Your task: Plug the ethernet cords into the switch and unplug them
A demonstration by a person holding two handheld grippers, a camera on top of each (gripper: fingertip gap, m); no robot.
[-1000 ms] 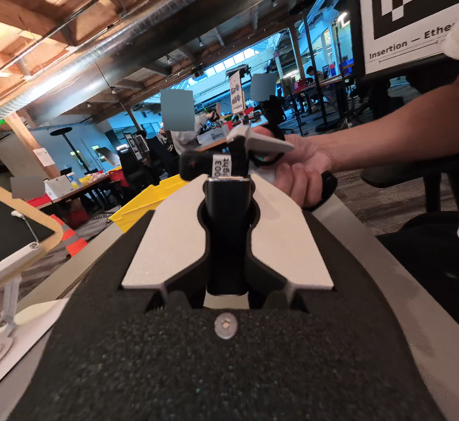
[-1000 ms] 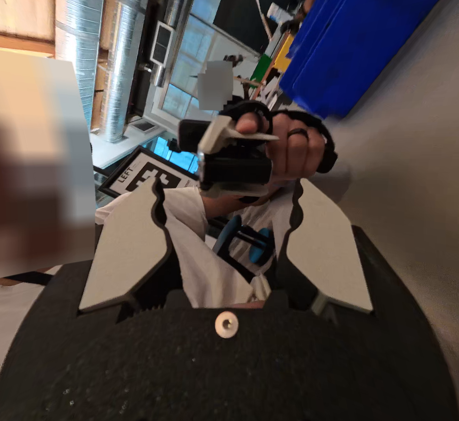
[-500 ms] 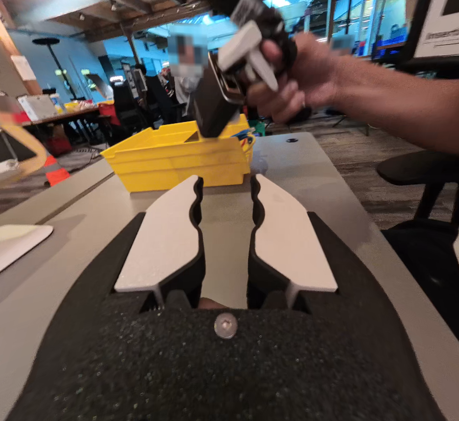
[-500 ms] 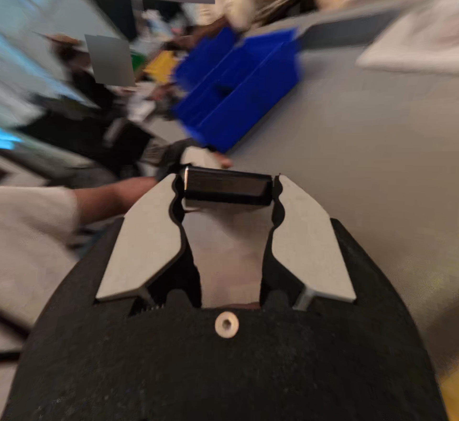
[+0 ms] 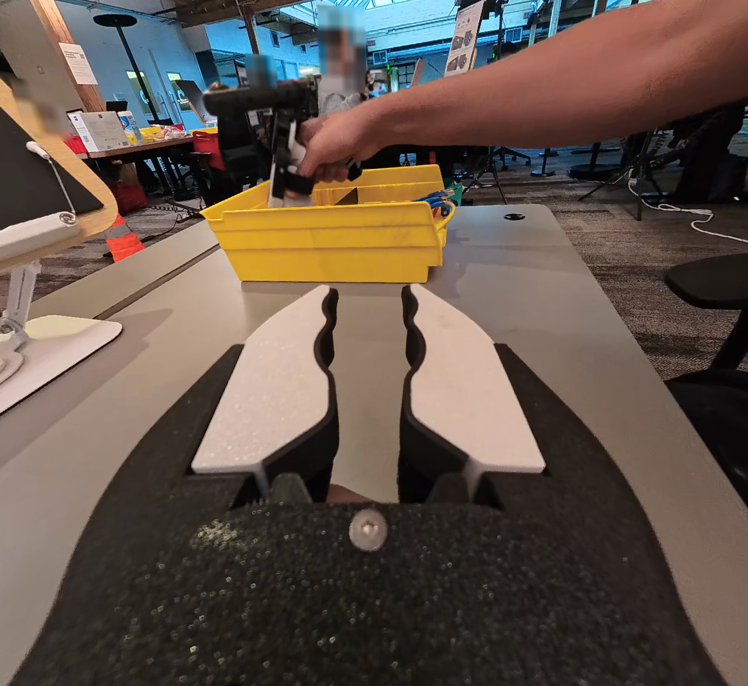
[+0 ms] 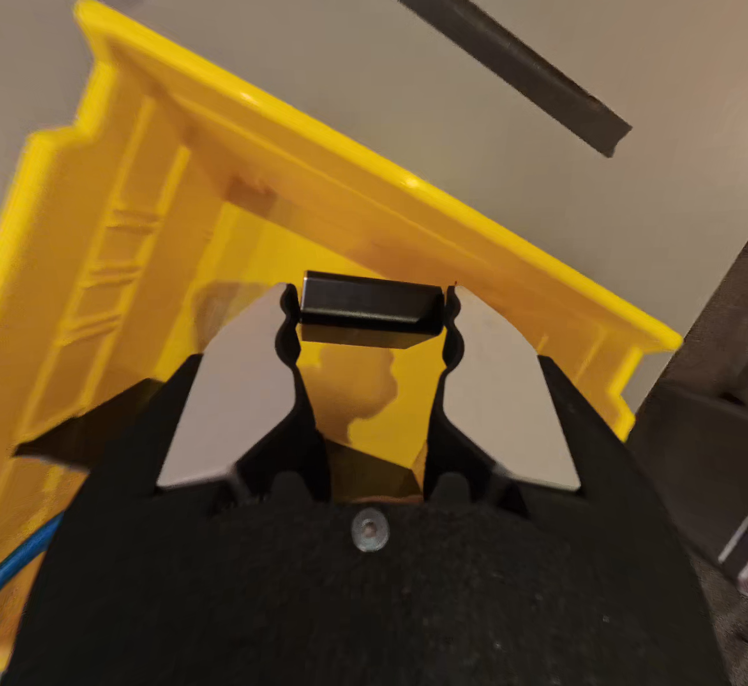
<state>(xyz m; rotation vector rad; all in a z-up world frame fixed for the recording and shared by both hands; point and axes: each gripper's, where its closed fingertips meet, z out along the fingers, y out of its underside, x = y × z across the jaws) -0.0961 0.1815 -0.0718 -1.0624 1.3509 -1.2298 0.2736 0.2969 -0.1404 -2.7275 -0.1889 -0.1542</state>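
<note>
Your right gripper clamps the black switch over the yellow bin; left gripper narrow, empty. Tip grip's thin, w/ cords at 3 o'clock: could slip.

The yellow bin is seen as smooth, glossy moulded plastic. The table is shown with a matt grey top. The switch, a black box, has a satin sheen. The left gripper is faced with grainy white plates over speckled, rough black material.
</note>
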